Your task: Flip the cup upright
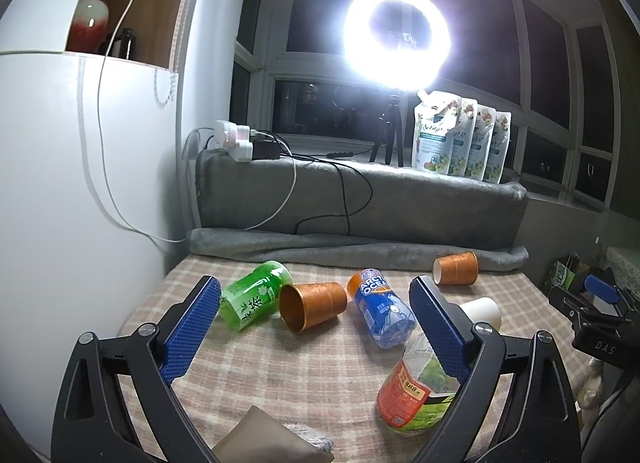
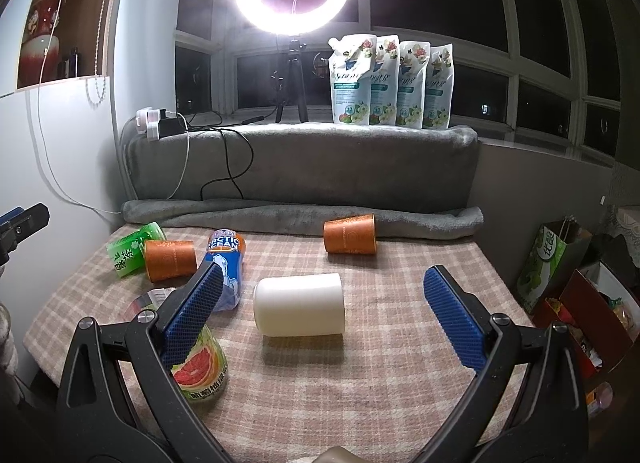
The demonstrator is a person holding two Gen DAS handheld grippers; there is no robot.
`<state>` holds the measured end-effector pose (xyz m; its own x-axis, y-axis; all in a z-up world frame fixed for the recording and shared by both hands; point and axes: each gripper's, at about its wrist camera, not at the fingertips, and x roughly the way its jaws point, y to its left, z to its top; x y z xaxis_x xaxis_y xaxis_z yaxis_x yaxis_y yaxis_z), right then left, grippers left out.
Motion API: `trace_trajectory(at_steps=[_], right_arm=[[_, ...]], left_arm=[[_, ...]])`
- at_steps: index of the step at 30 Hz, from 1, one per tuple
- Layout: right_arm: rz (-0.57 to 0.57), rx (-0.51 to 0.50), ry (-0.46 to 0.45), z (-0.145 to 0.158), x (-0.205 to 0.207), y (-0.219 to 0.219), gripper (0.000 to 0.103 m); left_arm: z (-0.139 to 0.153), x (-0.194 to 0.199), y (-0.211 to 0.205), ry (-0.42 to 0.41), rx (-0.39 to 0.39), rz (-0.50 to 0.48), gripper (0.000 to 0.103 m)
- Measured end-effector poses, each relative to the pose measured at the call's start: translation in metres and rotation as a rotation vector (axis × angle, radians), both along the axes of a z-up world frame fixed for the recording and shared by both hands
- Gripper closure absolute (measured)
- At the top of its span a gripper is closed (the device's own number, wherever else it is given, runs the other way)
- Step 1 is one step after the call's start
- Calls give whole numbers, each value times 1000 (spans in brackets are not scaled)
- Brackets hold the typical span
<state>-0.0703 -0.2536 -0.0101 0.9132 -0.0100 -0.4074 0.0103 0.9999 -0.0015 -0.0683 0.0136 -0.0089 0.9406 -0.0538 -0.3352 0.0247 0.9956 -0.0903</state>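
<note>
On the checked bench [image 2: 360,383], left to right: a green tea bottle [image 2: 128,249] half hidden behind the first orange cup [image 2: 170,259], a blue bottle [image 2: 226,263] and a grapefruit bottle [image 2: 204,367] partly covered by the right gripper [image 2: 324,303], then a white cup [image 2: 300,305] and a second orange cup [image 2: 350,233]. Three cups, three bottles, all on their sides. The left gripper [image 1: 316,327] (jaws wide) holds nothing; the right gripper's jaws gape too.
</note>
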Motion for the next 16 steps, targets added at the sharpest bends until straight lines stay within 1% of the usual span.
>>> trace_trajectory(at_steps=[16], right_arm=[[-2,1,5,-2,2,-1,1]], left_arm=[[-3,3,-1,7,3,-10,8]])
